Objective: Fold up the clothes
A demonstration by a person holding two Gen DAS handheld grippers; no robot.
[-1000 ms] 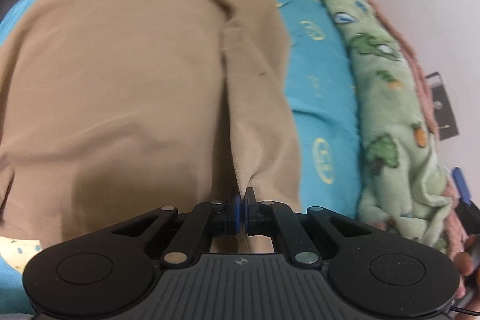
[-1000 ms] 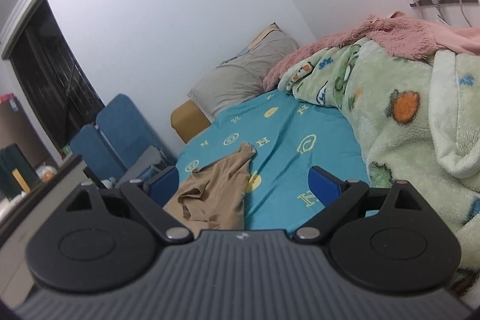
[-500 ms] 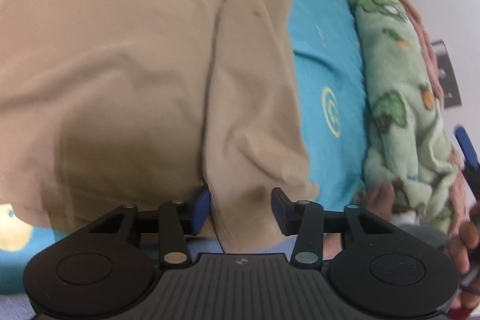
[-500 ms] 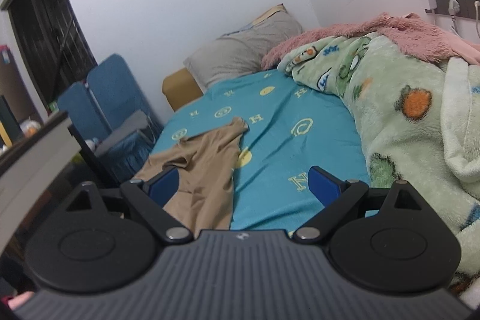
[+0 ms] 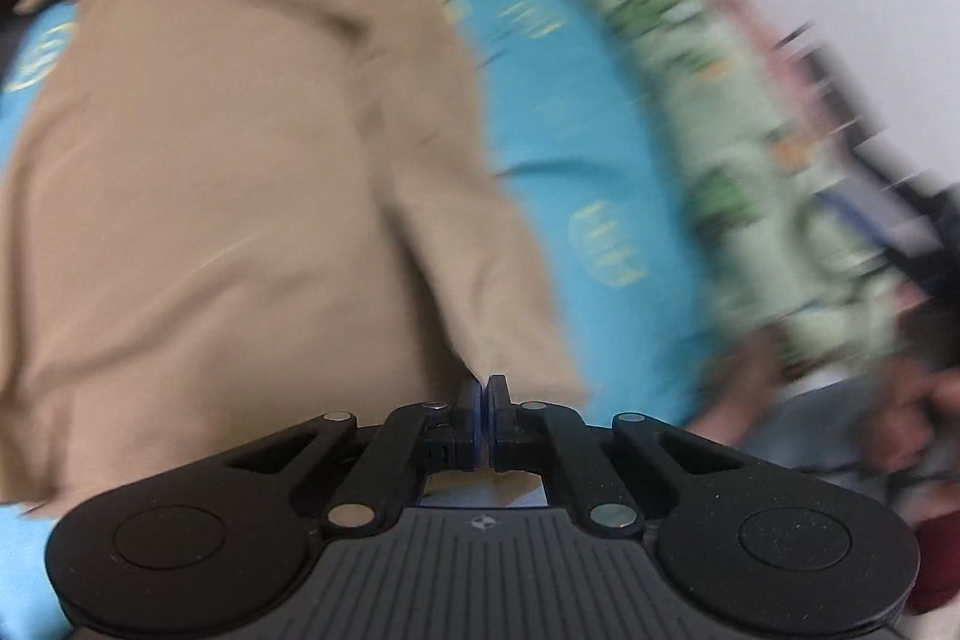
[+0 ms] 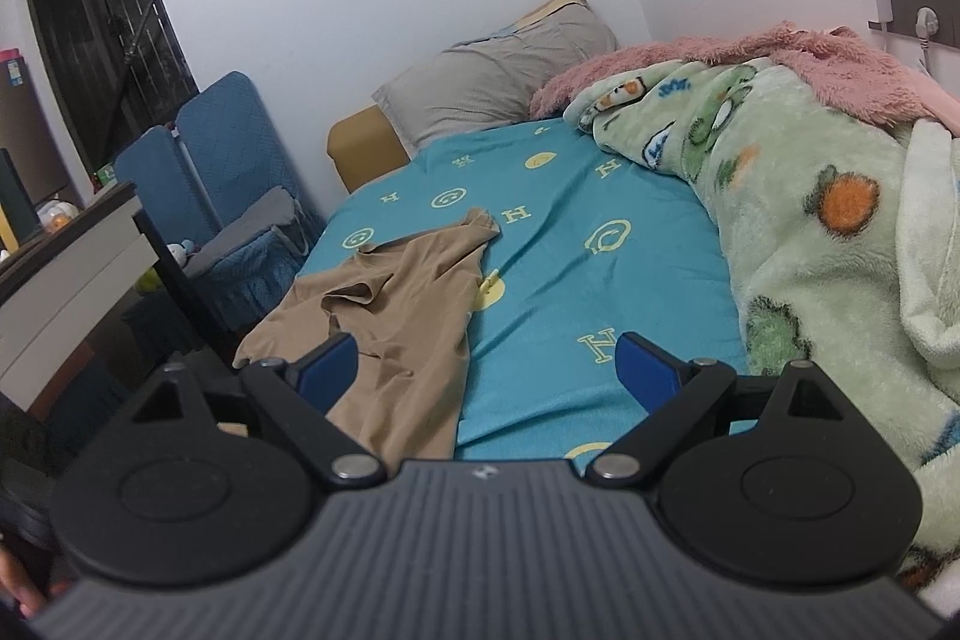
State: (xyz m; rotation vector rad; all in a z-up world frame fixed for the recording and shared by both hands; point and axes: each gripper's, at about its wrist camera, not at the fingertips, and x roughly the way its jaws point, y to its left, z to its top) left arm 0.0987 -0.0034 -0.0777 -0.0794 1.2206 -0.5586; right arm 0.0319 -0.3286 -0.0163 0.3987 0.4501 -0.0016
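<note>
While the left-wrist view is smeared by motion blur, the left gripper (image 5: 482, 403) can be made out with its two blue-padded fingers pressed together at the near hem of the tan, thin-fabric shirt (image 5: 204, 196); a small peak of cloth rises right at the tips, so the fabric appears to be pinched between them, though the blur prevents certainty. That garment is spread flat on the turquoise bed sheet printed with yellow letters and smiley faces (image 5: 570, 118), its collar end pointing away from the camera. Beside the sheet, toward the wall, a pale green fleece blanket with cartoon animal prints (image 5: 744, 112) is bunched in a long ridge.

From the right-wrist view, the right gripper (image 6: 486, 367) is held above the bed with its fingers spread wide apart and nothing between them. Beyond it, the shirt (image 6: 396, 304) is seen lying near the bed's left edge. A grey pillow (image 6: 498, 70) is propped at the head of the bed, and a pink fluffy blanket (image 6: 750, 58) is draped over the green one.
</note>
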